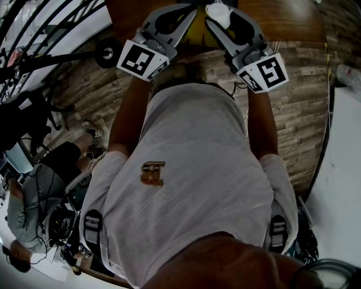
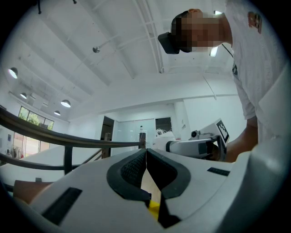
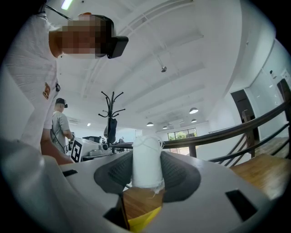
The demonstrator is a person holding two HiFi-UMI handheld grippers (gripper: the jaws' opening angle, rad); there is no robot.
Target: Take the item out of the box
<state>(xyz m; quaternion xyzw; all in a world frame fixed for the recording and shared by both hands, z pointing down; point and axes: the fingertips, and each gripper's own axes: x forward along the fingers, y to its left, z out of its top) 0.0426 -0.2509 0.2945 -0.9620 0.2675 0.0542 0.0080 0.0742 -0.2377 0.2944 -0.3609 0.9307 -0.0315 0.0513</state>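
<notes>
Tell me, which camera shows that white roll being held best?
The right gripper view: the white roll sits large at mid-frame, clamped between the right tool's pads. The head view catches only its end between the jaws. The left gripper view does not show it clearly.

Dim and underexposed in head view, deep shadow at bottom. Bright, even in 2 gripper views from ceiling lamps [image 2: 66, 103] and window [image 2: 27, 119]. Heavy fisheye bending, black vignetted corners. Nearest foreground soft.
</notes>
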